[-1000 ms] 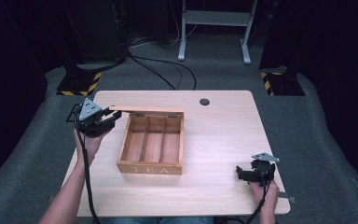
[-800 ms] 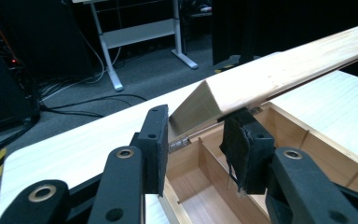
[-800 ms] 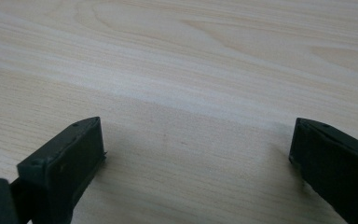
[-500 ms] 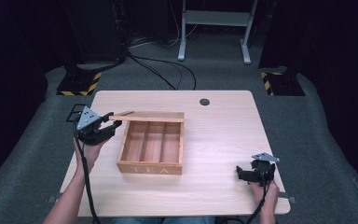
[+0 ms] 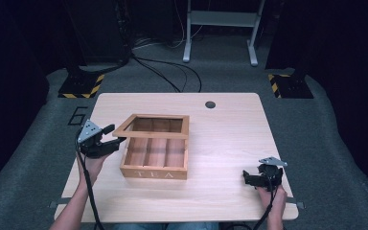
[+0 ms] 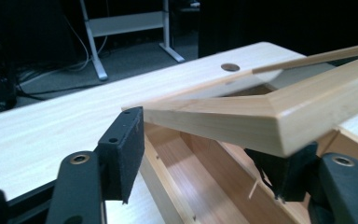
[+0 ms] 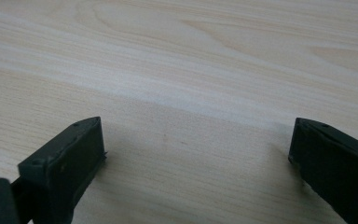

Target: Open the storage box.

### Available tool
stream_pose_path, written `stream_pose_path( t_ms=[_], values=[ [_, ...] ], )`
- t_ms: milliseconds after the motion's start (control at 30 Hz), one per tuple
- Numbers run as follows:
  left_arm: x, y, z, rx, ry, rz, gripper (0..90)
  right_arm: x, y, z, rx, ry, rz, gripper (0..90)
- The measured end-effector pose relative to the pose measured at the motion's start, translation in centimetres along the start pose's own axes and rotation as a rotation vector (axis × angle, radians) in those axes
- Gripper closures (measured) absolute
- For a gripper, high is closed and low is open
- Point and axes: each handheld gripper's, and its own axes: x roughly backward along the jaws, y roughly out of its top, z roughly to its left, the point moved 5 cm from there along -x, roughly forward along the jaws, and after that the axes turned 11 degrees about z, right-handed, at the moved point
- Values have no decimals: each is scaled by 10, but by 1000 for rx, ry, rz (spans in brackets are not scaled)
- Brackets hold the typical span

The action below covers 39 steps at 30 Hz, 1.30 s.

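A wooden tea box (image 5: 155,165) with three compartments stands on the table (image 5: 230,139), left of centre. Its frame lid (image 5: 151,130) hangs tilted low over the box, with the hinge side at the far edge. My left gripper (image 5: 115,135) is at the lid's near-left corner. In the left gripper view the lid corner (image 6: 242,116) lies between the jaws of the left gripper (image 6: 205,154). The jaws have just been opening. The left pad (image 6: 126,149) stands clear of the wood, and the right pad (image 6: 284,172) is below the corner. My right gripper (image 5: 246,177) (image 7: 196,163) rests open on bare table near the front right.
A round cable hole (image 5: 210,104) (image 6: 230,67) sits near the table's far edge. Beyond the table are dark floor, cables and a white stand's legs (image 5: 220,28). The table's front edge is close to both hands.
The left gripper has come down with the lid, which now lies lower over the box. Its jaws have parted from the lid's corner. The right gripper has not moved.
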Motion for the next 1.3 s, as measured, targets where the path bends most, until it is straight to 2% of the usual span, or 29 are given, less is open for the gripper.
stream_pose_path(
  t_ms=[400,600,700,1300],
  values=[
    [-8,-23,-1,13,-26,36,276,0,0,0,0,0,-1,29],
    [-12,-34,-3,0,-34,67,264,0,0,0,-1,0,-1,29],
    [-15,-41,-3,-12,-53,88,260,0,0,0,0,0,-1,29],
    [-28,-71,-8,14,-87,141,225,0,0,0,-1,-1,-1,29]
  ],
)
